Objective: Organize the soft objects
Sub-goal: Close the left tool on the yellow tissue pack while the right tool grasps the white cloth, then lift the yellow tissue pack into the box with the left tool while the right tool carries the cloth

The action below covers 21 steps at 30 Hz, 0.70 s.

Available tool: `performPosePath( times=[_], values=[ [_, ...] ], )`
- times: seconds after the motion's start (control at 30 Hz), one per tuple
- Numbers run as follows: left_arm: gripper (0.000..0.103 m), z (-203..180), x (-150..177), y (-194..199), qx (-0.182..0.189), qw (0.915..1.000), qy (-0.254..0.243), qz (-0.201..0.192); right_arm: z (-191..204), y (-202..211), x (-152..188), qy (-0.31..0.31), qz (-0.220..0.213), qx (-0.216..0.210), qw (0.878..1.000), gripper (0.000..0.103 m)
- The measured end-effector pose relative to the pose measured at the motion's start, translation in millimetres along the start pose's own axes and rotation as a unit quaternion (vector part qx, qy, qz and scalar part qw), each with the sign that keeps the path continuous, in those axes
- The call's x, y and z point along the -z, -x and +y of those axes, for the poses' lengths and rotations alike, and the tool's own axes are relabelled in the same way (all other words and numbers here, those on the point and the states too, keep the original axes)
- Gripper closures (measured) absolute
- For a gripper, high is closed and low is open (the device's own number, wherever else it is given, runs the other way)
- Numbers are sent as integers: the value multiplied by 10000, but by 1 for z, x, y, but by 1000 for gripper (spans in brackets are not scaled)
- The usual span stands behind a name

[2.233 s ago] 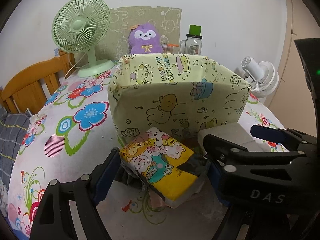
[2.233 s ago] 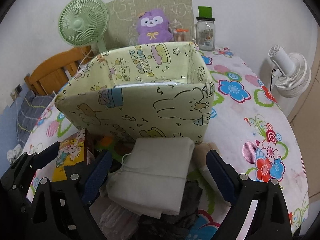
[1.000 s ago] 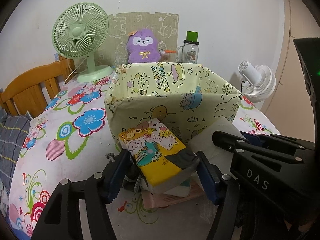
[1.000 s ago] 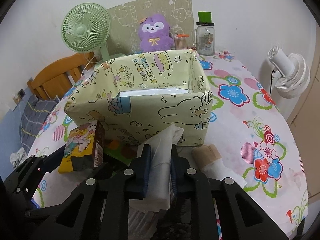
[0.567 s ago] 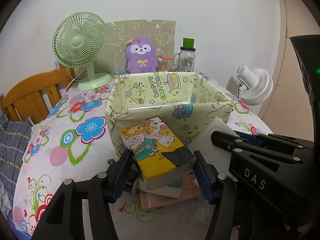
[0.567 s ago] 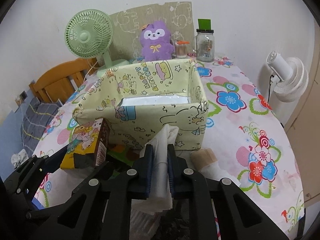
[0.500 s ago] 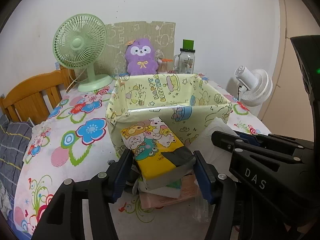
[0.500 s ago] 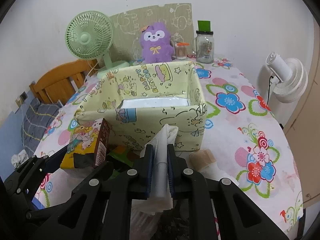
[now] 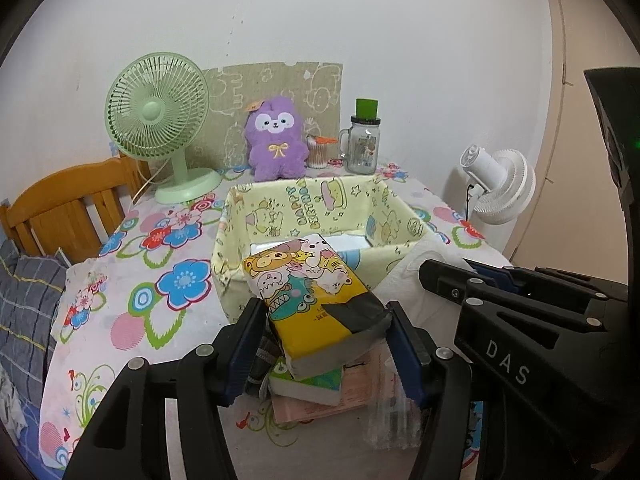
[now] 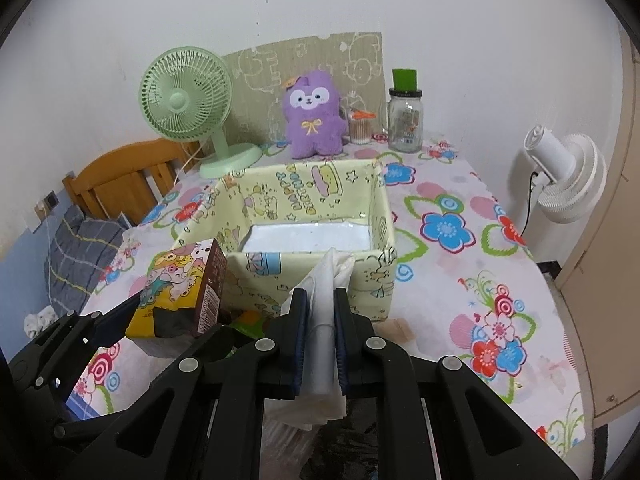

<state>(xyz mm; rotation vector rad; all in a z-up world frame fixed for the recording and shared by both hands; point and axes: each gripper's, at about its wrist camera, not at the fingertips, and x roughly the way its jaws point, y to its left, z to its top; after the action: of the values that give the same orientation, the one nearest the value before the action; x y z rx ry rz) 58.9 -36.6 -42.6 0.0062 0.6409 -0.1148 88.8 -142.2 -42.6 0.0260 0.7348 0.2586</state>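
My left gripper [image 9: 326,320] is shut on a yellow cartoon tissue pack [image 9: 308,292] and holds it raised just before the near wall of the pale yellow fabric box [image 9: 272,216]. The pack also shows in the right wrist view [image 10: 176,292]. My right gripper [image 10: 320,300] is shut on a folded white cloth [image 10: 326,280], lifted in front of the box [image 10: 372,264]. A white packet [image 10: 306,238] lies inside the box. More soft packs [image 9: 316,388] lie stacked on the table under the left gripper.
A green fan [image 9: 160,120], a purple plush [image 9: 276,140], a glass jar [image 9: 362,142] and a cotton-swab cup [image 9: 318,154] stand behind the box. A white fan [image 10: 564,176] stands at the right, off the table. A wooden bed frame [image 9: 60,212] is at the left.
Both grippers have risen with their loads. The right gripper closed on the white cloth about a second ago. I now see further down into the box.
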Motion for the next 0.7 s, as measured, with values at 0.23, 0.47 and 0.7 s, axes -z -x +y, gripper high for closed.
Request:
performPosePath(
  times=[0.23, 0.47, 0.7],
  values=[
    [41, -3, -12, 6, 32, 10000, -33, -69, 1, 11, -11, 1, -84, 40, 10000, 88],
    [41, -4, -24, 10, -8, 9999, -55, -116, 3, 16, -22, 48, -159, 107, 9998, 88],
    [41, -2, -34, 10, -32, 9998, -56, -164, 5, 18, -34, 67, -227, 128, 9996, 88]
  ],
)
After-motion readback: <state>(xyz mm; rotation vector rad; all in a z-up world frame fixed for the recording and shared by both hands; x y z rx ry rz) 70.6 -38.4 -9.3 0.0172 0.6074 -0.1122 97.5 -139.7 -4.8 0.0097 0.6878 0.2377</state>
